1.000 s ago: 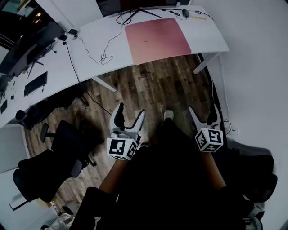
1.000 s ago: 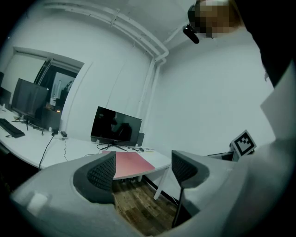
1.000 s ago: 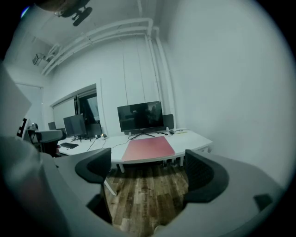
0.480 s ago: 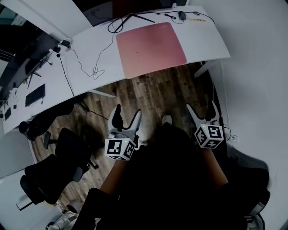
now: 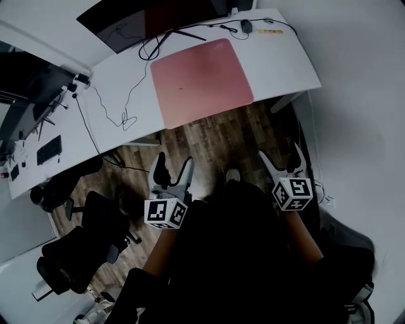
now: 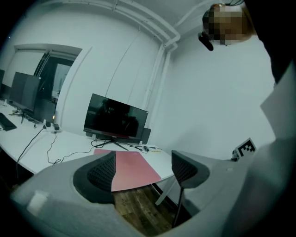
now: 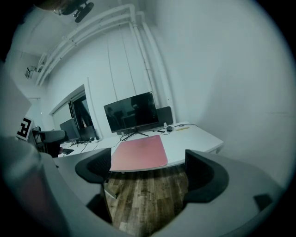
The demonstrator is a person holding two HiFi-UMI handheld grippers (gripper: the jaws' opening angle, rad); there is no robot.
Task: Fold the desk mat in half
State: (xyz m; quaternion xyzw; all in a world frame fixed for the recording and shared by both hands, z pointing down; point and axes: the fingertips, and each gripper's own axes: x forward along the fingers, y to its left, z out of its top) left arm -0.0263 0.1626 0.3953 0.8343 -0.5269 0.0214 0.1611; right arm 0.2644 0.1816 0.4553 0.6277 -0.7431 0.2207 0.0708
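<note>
- Far left, a black office chair (image 5: 73, 253) stands on the wood floor (image 5: 209, 142).
- A dark keyboard (image 5: 48, 150) lies on the left end of the long white desk (image 5: 281, 66).
- A thin black cable (image 5: 123, 104) snakes over the desk top, left of the mat.
- The left gripper (image 5: 173, 162) is held low in front of the person. It is over the floor and well apart from the desk. Its two jaws stand wide apart, and there is only air between them.
- A big dark monitor (image 5: 152, 18) stands at the back of the desk.
- The pink desk mat (image 5: 199, 82) lies flat and unfolded on the desk, in front of the monitor. Its near edge comes right up to the front edge of the desk.
- A small dark thing (image 5: 245, 26) sits behind the mat's far right corner. It may be a mouse, but it is too small to tell.
- The right gripper (image 5: 280, 153) is also held low over the floor, close to the white wall on the right. Its jaws are spread wide and hold nothing. The mat is well ahead of it, not touched by either gripper.
</note>
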